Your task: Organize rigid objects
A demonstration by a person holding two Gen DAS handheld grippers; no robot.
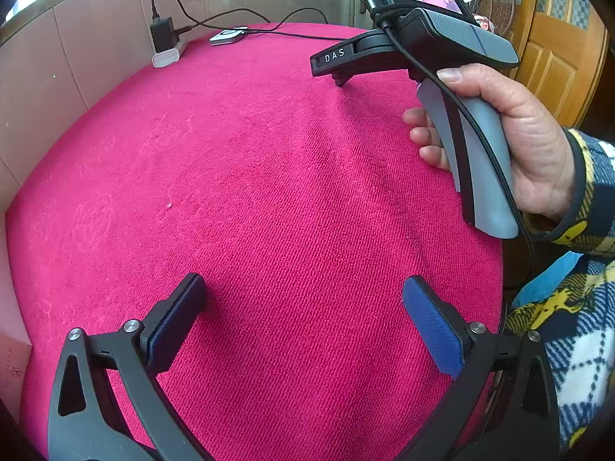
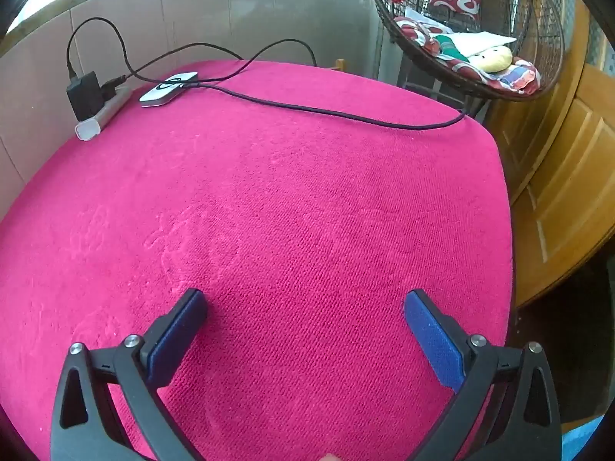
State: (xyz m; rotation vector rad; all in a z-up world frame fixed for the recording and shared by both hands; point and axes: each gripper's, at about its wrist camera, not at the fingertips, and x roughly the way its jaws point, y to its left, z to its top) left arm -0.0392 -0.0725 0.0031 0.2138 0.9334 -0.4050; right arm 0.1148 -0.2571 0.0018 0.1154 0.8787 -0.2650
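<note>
Both my grippers, left gripper and right gripper, gape wide and empty over the bare pink towelling tablecloth; nothing rigid within reach, so I judge they're staged ready.

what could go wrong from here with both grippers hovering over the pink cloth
1. The black cable lies loose across the far side of the pink cloth; an arm sweeping there could snag it and drag the small white device or the power strip.
2. The right gripper hangs close ahead of the left gripper; both open, they might collide.
3. No object to sort is visible near either gripper.
</note>
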